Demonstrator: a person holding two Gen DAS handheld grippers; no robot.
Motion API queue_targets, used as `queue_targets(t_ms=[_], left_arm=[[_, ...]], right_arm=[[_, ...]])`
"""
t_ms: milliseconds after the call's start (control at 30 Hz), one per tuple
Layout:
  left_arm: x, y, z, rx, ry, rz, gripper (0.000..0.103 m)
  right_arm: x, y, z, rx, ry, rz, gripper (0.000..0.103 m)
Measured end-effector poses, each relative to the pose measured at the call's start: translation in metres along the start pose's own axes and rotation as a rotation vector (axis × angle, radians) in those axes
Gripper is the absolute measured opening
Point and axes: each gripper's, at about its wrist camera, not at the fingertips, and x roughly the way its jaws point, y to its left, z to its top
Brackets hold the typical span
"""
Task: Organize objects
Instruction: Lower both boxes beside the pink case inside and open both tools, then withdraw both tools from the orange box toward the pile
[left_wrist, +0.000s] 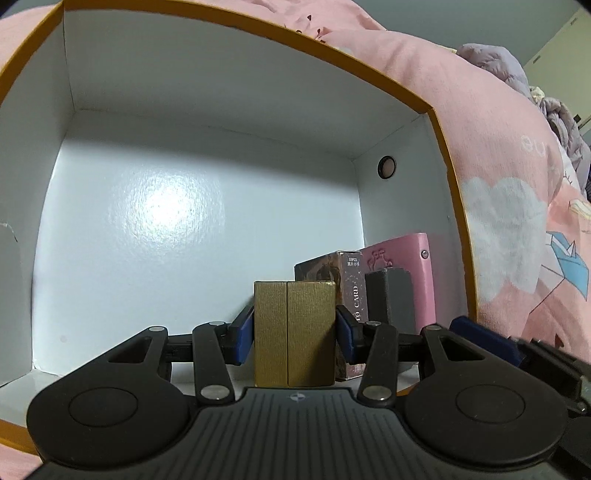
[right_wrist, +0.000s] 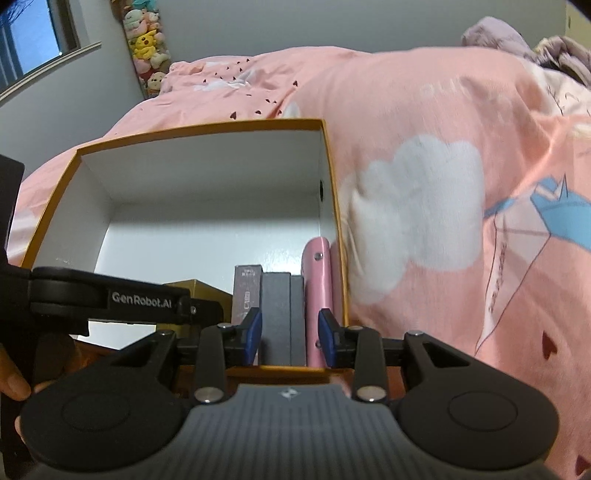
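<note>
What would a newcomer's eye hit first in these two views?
The big white-lined box with an orange rim, sitting on pink bedding. Items stand in a row at its near right corner: gold box, card box, grey box, pink case. The left gripper clamps the gold box; the right gripper straddles the grey box, its pads not visibly pressing.

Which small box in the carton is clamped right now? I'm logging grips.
The gold box, leftmost in the row: the left claw pinches its sides.
</note>
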Motion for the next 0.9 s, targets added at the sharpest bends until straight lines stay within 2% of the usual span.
queue_targets(t_ms=[233,333,600,767,900], left_arm=[[0.002,0.005,-0.007,-0.021,0.015,0.007,0.052],[0.001,0.002,-0.007,-0.046,0.023,-0.043,0.057],[-0.003,0.007,-0.014,-0.080,0.035,-0.078,0.058],[-0.031,0.014,-0.018,-0.093,-0.010,-0.096,0.058],[-0.056,0.005,-0.018,-0.085,-0.031,-0.185,0.058]], right_arm=[[0.002,0.005,-0.010,-0.011,0.012,0.017,0.036],[0.002,0.005,-0.013,-0.014,0.016,0.018,0.039],[-0.001,0.007,-0.016,-0.021,0.015,0.014,0.044],[-0.013,0.008,-0.019,-0.022,-0.009,0.039,0.047],[-0.028,0.011,-0.023,-0.022,-0.042,0.077,0.047]])
